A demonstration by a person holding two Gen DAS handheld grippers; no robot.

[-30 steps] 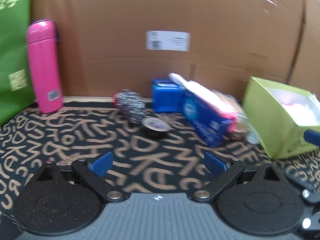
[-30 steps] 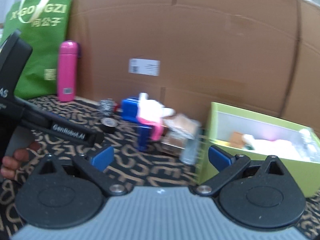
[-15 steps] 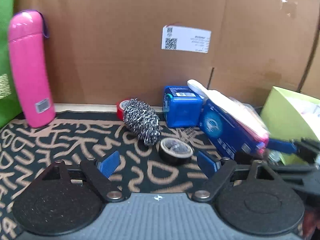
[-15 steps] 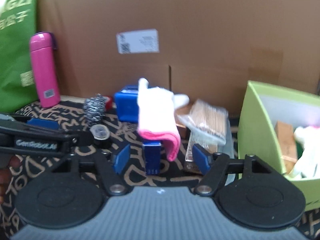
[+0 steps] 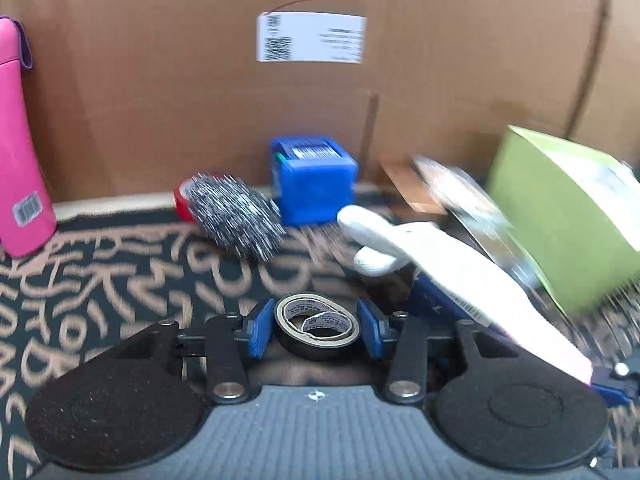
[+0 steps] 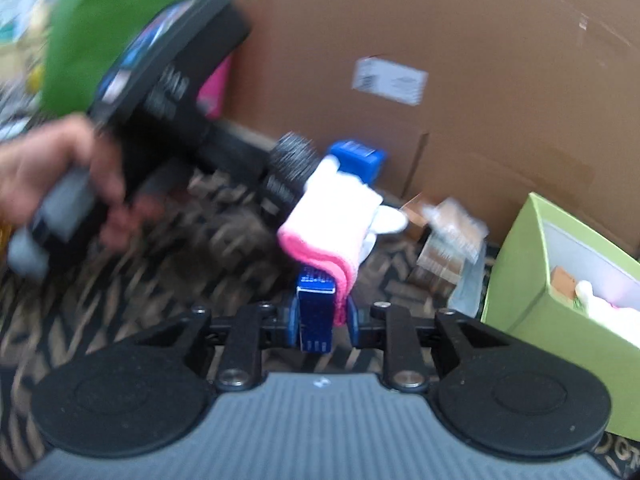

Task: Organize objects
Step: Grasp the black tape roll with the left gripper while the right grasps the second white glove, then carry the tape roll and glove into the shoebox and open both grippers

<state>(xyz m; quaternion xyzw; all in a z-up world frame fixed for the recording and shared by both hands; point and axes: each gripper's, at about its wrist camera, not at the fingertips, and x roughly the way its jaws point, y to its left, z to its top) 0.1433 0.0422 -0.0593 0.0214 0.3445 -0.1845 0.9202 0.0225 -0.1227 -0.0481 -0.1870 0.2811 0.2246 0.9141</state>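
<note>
the tape roll (image 5: 317, 327) lies flat on the patterned mat (image 5: 100, 280), in front of the steel scourer (image 5: 236, 216), and your left gripper (image 5: 316, 330) is closing its jaws around it, pads at its sides. right of the tape roll, your right gripper (image 6: 320, 322) is closing on the narrow blue box (image 6: 316, 312), pads against its sides, a pink-and-white cloth (image 6: 332, 216) draped over it.

Tape roll (image 5: 318, 326) before scourer (image 5: 236, 216); cloth (image 6: 332, 216) on carton (image 6: 316, 316).
</note>
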